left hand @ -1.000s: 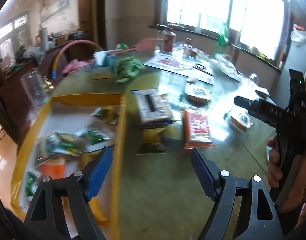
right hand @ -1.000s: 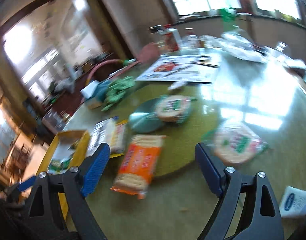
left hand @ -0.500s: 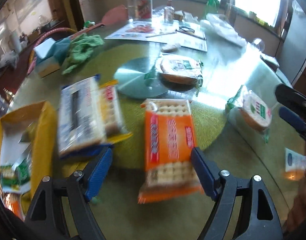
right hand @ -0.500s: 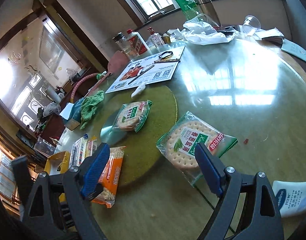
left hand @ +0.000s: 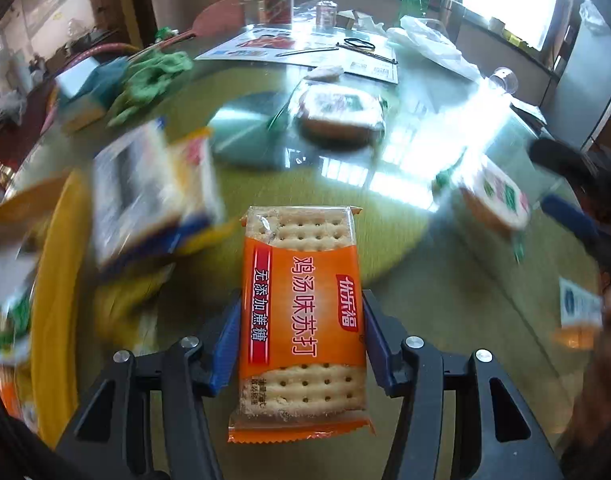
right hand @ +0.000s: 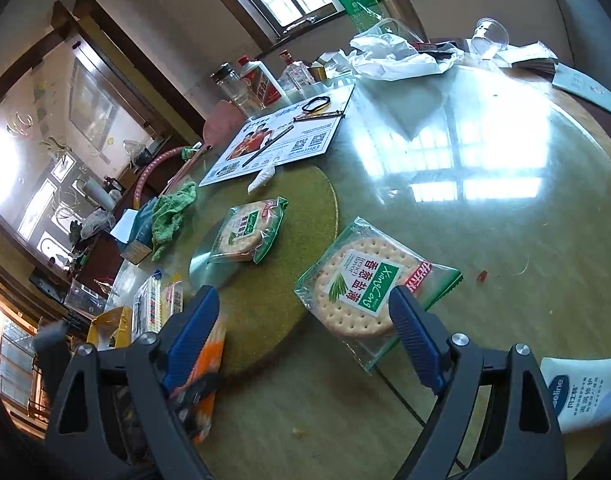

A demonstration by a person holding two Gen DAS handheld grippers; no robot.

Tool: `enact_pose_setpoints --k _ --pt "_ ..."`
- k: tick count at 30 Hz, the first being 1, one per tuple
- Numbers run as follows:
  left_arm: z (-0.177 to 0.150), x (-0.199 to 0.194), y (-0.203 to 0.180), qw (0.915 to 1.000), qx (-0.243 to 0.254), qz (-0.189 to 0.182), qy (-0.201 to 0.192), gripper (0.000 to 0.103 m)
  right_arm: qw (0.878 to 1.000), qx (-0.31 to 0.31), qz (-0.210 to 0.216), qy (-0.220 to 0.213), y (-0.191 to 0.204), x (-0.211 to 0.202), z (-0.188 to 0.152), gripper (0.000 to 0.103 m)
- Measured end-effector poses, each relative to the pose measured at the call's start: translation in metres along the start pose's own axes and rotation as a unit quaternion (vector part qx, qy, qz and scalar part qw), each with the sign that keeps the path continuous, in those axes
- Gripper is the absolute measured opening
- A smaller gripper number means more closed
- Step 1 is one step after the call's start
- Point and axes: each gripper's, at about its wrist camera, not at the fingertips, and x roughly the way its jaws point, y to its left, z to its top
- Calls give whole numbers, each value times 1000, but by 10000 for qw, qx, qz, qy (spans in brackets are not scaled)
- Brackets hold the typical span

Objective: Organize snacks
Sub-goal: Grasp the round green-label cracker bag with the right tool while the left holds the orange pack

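At six o'clock, low over the surface (left hand: 445,292), the left claw (left hand: 301,344) pinches the orange cracker packet (left hand: 301,312) mid-length — light, crinkly, brittle inside, so squeeze gently — while the right claw (right hand: 305,336) hangs wide open, empty.

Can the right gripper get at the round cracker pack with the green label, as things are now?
Probably yes. The right gripper is open, its jaws wide apart, and the round cracker pack lies flat on the glass table just ahead, with nothing in between.

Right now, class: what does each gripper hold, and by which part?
The left gripper grips the orange cracker packet across its long side edges, near the lower end. The right gripper holds nothing.
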Motion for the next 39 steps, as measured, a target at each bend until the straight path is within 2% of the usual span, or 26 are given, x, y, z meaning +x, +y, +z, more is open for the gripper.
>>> enact_pose_setpoints --k 5,10,12,15,17,20,21,25,31,35,37,38,39 --pt "-52 -40 11 9990 -212 -306 -226 55 9998 -150 -80 -64 6 -4 0 87" --pt "-81 -64 19 9968 -320 -655 -327 55 9993 -334 -87 112 17 -4 6 87" --pt "-87 -76 22 9954 -332 -766 -478 55 9963 -704 -423 264 25 2 13 87" --pt "-94 -93 29 9917 -480 -979 -682 55 9824 -1437 -1059 551 30 26 27 87" --pt "-98 -103 35 9896 -557 -1051 -813 55 9770 -1555 -1161 885 18 46 35 87" --pt "-104 -113 40 9870 -624 -1135 -954 55 9702 -1618 -1409 1123 1 60 39 87" --pt "-105 -115 42 9864 -643 -1157 -974 55 9705 -1625 -1325 1188 -2 62 39 87" --pt "-110 -122 50 9846 -684 -1240 -1025 55 9733 -1528 -1037 1366 -5 66 27 87" --pt "-122 -135 65 9825 -771 -1278 -1114 55 9704 -1732 -1222 1162 17 64 5 86" --pt "-129 -142 69 9818 -786 -1292 -1145 55 9608 -2048 -1434 1197 36 69 -14 86" --pt "-133 -147 72 9818 -778 -1268 -1182 55 9542 -2246 -1583 1180 46 70 -24 82" --pt "-134 -149 74 9816 -787 -1265 -1194 55 9552 -2233 -1552 1165 47 67 -26 76" --pt "-136 -151 76 9812 -799 -1268 -1212 55 9571 -2189 -1490 1177 50 65 -29 76"
